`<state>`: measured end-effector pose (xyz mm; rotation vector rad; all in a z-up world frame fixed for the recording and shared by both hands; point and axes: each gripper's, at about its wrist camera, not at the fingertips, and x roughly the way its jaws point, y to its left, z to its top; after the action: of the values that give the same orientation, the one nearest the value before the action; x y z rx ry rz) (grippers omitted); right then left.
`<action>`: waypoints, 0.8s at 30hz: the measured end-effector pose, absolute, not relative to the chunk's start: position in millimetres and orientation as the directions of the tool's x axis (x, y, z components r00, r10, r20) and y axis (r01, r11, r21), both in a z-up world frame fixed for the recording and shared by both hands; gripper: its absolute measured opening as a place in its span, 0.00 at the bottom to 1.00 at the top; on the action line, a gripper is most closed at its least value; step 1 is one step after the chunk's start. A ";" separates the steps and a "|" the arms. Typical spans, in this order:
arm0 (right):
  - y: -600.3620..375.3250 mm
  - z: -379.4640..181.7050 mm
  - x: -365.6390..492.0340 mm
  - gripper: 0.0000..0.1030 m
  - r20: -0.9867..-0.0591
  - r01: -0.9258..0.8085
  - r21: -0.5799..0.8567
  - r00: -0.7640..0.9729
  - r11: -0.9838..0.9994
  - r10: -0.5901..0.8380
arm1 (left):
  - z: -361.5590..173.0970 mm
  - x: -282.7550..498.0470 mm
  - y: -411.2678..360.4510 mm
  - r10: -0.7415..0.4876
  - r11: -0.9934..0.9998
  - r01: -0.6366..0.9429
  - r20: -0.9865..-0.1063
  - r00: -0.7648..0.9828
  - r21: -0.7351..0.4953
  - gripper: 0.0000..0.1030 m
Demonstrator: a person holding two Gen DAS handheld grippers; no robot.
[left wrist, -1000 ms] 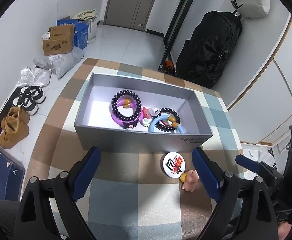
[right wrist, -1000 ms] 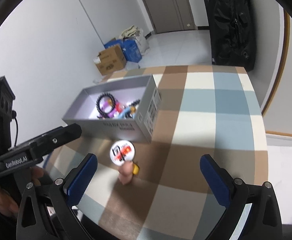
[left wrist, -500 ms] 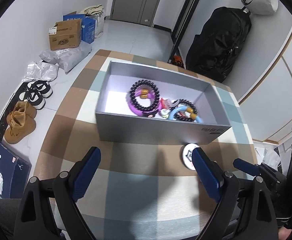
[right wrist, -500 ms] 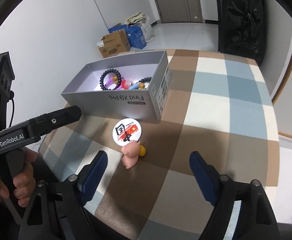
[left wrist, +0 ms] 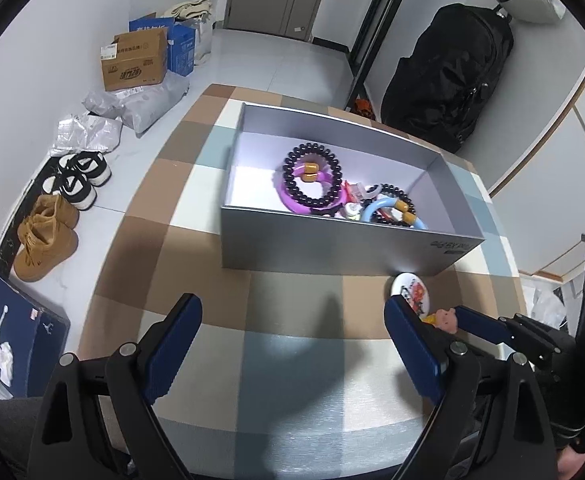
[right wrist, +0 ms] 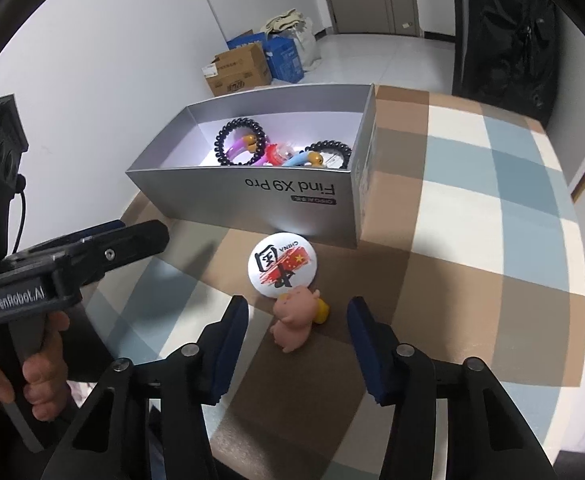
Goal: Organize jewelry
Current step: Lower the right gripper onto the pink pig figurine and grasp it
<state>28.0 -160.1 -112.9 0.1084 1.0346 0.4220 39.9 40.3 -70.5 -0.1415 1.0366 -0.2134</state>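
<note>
At the bottom of the right wrist view, the right hand-held gripper [right wrist: 297,322] straddled the pig [right wrist: 295,322], its jaws closing on either side but the pads not yet touching it, probably to lift it toward the box. The pig was a small pink rubbery figure lying on its side on the counter [right wrist: 472,208], a yellow piece tucked against it. Its snout touched the badge [right wrist: 282,266], a round white button with red and black print lying flat just above it in the frame, close to the box [right wrist: 252,196]. At lower left the left hand-held gripper [left wrist: 292,340] hovered spread wide and empty over bare counter, likely waiting its turn. Farther up, the grey open box sat on the checked counter, bracelets [right wrist: 240,144] of dark beads and purple and blue rings gathered at its right end.
</note>
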 end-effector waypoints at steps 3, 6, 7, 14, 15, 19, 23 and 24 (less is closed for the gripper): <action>-155.4 -114.5 32.0 0.32 -0.819 -0.289 0.272 0.431 0.918 0.378 | -68.8 43.2 47.7 -0.225 0.974 0.099 -0.836 0.501 -0.203 0.87; -153.7 -115.3 33.7 0.27 -0.825 -0.285 0.254 0.434 0.924 0.361 | -68.3 45.7 54.9 -0.226 0.973 0.073 -0.835 0.502 -0.219 0.87; -154.6 -115.7 34.7 0.27 -0.826 -0.277 0.258 0.434 0.926 0.360 | -68.6 46.0 56.6 -0.236 0.970 0.066 -0.834 0.498 -0.234 0.87; -157.0 -112.3 34.6 0.26 -0.817 -0.259 0.268 0.449 0.928 0.361 | -67.2 46.9 62.1 -0.313 0.943 0.057 -0.811 0.495 -0.329 0.87; -157.3 -111.5 34.7 0.26 -0.814 -0.260 0.270 0.452 0.927 0.364 | -67.2 47.1 61.3 -0.314 0.942 0.057 -0.810 0.495 -0.330 0.87; -159.2 -107.4 31.2 0.26 -0.806 -0.261 0.280 0.460 0.924 0.374 | -68.0 46.2 57.8 -0.354 0.929 0.079 -0.808 0.472 -0.361 0.87; -160.4 -102.7 29.3 0.26 -0.796 -0.266 0.290 0.467 0.920 0.386 | -67.3 44.1 46.5 -0.312 0.948 0.097 -0.823 0.474 -0.303 0.87; -161.0 -101.8 28.9 0.26 -0.794 -0.266 0.291 0.469 0.919 0.387 | -65.6 42.8 45.6 -0.306 0.950 0.100 -0.821 0.482 -0.296 0.87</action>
<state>28.9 -161.0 -101.8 0.1326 1.0062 0.4017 42.8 45.6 -65.6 -0.2194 1.0408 -0.2501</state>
